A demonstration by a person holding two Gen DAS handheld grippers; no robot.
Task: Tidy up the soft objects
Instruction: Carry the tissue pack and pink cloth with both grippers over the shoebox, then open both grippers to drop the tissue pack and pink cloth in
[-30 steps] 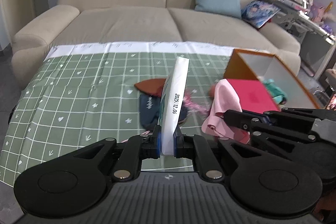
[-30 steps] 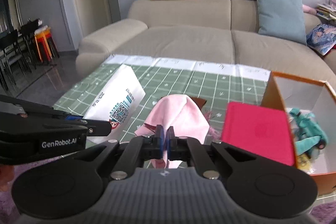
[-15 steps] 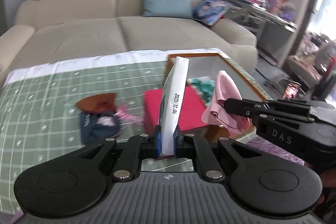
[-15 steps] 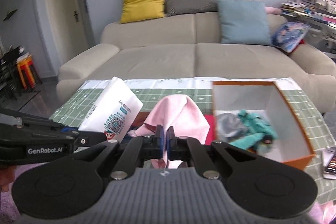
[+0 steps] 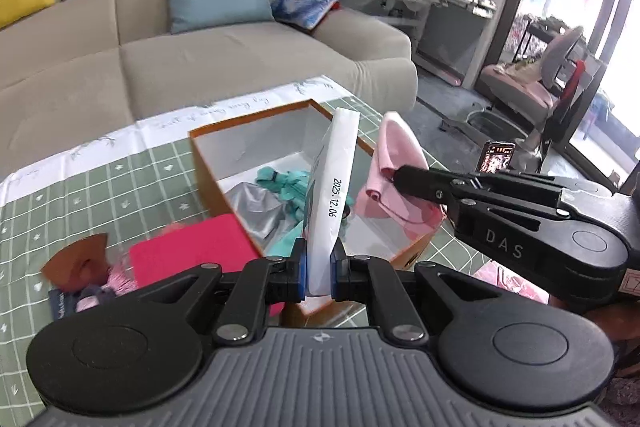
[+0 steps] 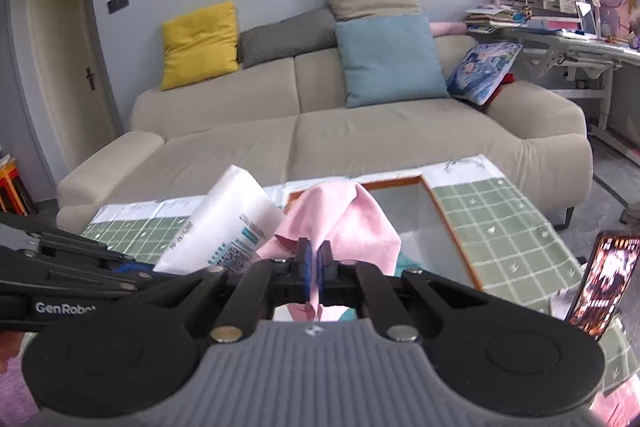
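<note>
My left gripper is shut on a white tissue pack and holds it upright above the near edge of the orange box. The pack also shows in the right wrist view. My right gripper is shut on a pink cloth and holds it over the box's right side; the cloth also shows in the left wrist view. Inside the box lie a teal soft toy and a grey item.
A red item, a brown piece and a dark item with pink fringe lie on the green checked tablecloth left of the box. A phone stands at the table's right. A beige sofa is behind.
Both grippers have swung right, from over the loose items on the cloth to over the orange box, still holding the tissue pack and the pink cloth.
</note>
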